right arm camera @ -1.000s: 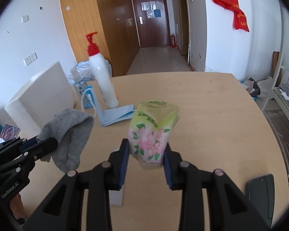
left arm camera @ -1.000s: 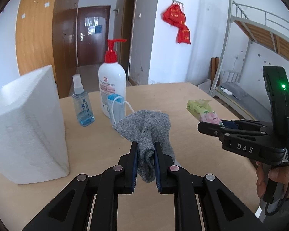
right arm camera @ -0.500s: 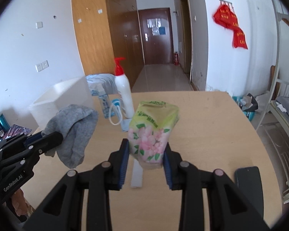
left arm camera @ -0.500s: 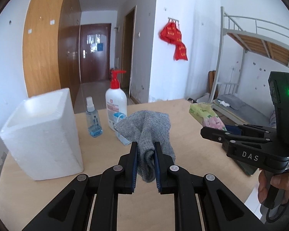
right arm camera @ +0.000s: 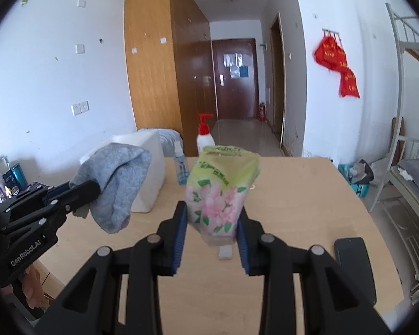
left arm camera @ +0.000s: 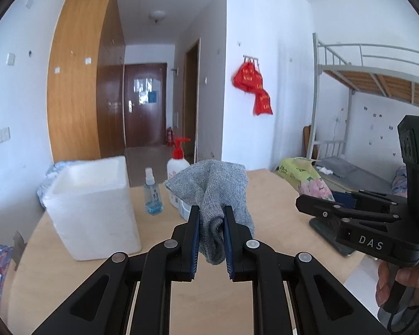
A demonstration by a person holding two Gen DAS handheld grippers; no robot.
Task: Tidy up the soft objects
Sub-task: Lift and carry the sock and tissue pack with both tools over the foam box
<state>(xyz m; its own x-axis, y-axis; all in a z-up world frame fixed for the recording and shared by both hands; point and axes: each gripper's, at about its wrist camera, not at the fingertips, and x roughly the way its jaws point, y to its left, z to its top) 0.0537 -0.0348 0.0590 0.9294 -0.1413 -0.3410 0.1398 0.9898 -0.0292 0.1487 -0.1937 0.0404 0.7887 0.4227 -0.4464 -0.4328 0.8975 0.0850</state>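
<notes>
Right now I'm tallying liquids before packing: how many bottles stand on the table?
2: a red-pump white bottle and a small blue spray bottle beside it, right of the foam box. Others may hide behind the held sock.

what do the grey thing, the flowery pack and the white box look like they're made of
Grey sock: knitted fabric, matte, going by its ribbed weave and limp drape. Tissue pack: thin glossy plastic film printed with flowers; it crinkles and shines. White box: probably expanded foam, with thick, matte, grainy walls.
</notes>
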